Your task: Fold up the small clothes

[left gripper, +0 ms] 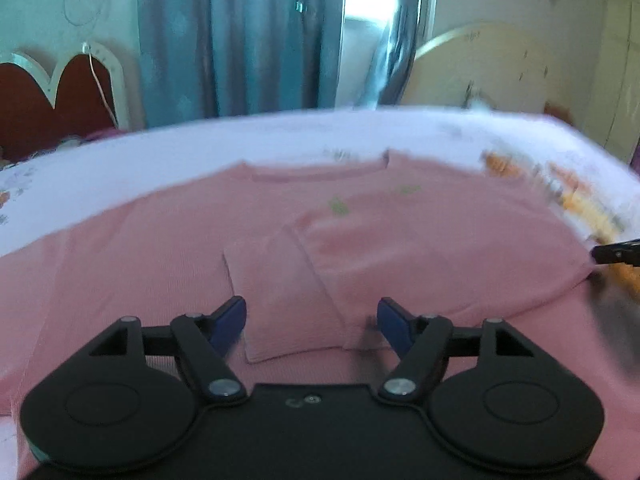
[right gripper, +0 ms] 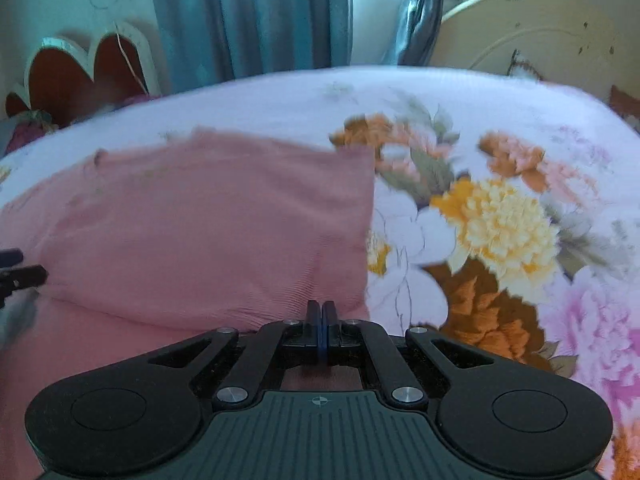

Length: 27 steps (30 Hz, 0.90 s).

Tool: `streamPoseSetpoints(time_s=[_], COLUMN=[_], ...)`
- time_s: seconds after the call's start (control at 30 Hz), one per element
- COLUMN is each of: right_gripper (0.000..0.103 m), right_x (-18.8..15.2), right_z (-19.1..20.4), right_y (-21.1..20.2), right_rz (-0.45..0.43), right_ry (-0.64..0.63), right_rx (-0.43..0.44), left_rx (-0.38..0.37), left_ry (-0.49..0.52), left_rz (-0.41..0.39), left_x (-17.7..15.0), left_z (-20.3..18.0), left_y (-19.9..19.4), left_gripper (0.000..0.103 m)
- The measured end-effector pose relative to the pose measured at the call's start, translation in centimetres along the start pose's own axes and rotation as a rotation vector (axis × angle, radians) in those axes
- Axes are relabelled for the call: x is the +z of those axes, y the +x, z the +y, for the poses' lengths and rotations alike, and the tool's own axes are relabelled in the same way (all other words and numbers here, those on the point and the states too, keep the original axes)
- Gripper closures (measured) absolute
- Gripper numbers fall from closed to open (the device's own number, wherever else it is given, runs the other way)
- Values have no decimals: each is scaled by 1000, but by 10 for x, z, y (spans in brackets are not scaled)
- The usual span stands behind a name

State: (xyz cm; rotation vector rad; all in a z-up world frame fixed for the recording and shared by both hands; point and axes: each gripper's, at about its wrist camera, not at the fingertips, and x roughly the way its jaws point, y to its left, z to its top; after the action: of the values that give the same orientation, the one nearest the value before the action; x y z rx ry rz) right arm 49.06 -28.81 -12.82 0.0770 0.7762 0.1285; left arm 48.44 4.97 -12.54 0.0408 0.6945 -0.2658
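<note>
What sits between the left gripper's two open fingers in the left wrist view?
The folded-in sleeve cuff of the pink sweater lies flat between the left gripper fingers, untouched.

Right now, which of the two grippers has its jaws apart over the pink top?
The left gripper: its blue pads stand wide apart above the folded-in sleeve of the pink top. The right gripper has its pads pressed together.

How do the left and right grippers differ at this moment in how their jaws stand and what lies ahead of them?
The left gripper has its jaws wide apart with nothing pinched; the right gripper has its jaws shut together. A folded-in sleeve cuff of the pink sweater lies under the left gripper's gap, while the right gripper sits at the sweater's folded side edge beside the floral bedsheet. Both point down at the sweater.
</note>
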Motion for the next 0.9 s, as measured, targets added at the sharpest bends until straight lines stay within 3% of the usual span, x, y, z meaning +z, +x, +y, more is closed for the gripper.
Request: streamPoseSetpoints(time_s=[0.07, 0.17, 0.33, 0.4, 0.43, 0.53, 0.6, 0.73, 0.9], right_gripper=[103, 103, 103, 103, 103, 103, 103, 103, 103], right_x=[-1, -14, -7, -7, -8, -13, -15, -14, -18], right_z=[5, 16, 21, 23, 24, 24, 22, 22, 15], right_y=[-3, 20, 7, 6, 8, 11, 14, 14, 15], right_rz=[-25, 67, 17, 4, 15, 23, 30, 43, 42], right_ry=[9, -17, 21, 24, 21, 20, 39, 45, 76], right_rx=[20, 21, 6, -16, -26, -51, -35, -49, -86], left_rx=[-25, 12, 54, 31, -14, -127, -153, -132, -130], left_ry=[-13, 14, -95, -151, -198, -344, -389, -373, -341], left_rz=[-15, 84, 38, 68, 78, 72, 75, -2, 53], left_x=[-2, -7, -6, -7, -7, -5, -5, -7, -12], left_z=[0, -2, 22, 32, 38, 53, 60, 61, 59], left_y=[-3, 16, -2, 1, 4, 11, 19, 12, 23], left_gripper=[30, 25, 29, 37, 47, 62, 93, 93, 92])
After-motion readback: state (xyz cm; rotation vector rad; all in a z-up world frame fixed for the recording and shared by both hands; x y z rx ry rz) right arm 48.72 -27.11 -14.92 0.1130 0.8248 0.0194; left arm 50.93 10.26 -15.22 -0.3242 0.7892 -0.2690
